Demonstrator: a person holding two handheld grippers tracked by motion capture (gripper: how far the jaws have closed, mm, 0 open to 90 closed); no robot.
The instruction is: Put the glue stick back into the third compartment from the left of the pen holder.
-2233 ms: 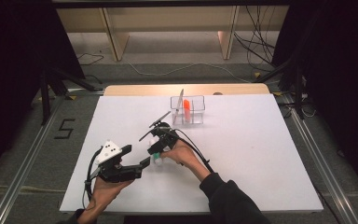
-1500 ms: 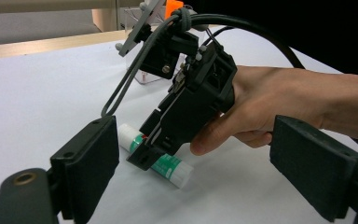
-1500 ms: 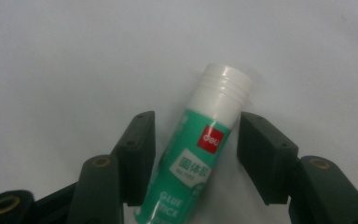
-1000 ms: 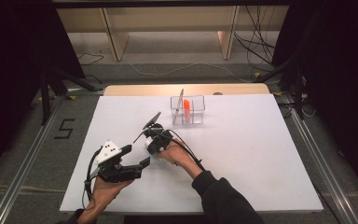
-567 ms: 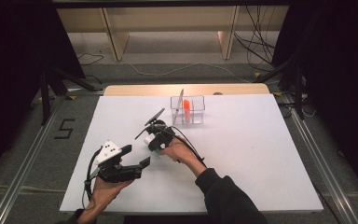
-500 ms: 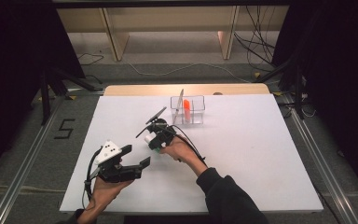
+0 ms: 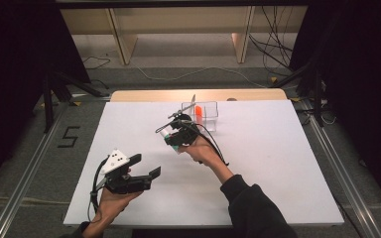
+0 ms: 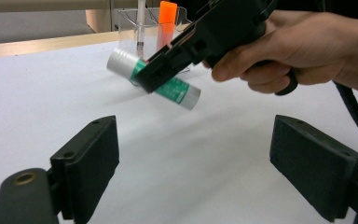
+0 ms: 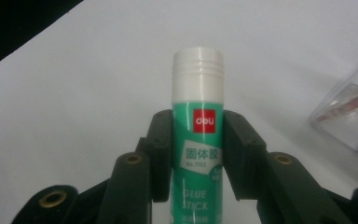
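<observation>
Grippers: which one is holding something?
The right gripper. Its jaws squeeze a green glue stick lifted off the table. The left gripper is open with nothing between its jaws.

A white table [image 7: 278,163] stands on grey floor [image 7: 25,148] before pale wooden shelving [image 7: 178,25].

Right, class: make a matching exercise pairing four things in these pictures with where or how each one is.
Things:
1. green glue stick with white cap
2. orange marker
3. left tool
4. clear plastic box

States:
A. open, holding nothing
B. stands on the far part of the white table
C. clamped in the right tool
D. upright inside the box

Pairs: 1-C, 2-D, 3-A, 4-B
</observation>
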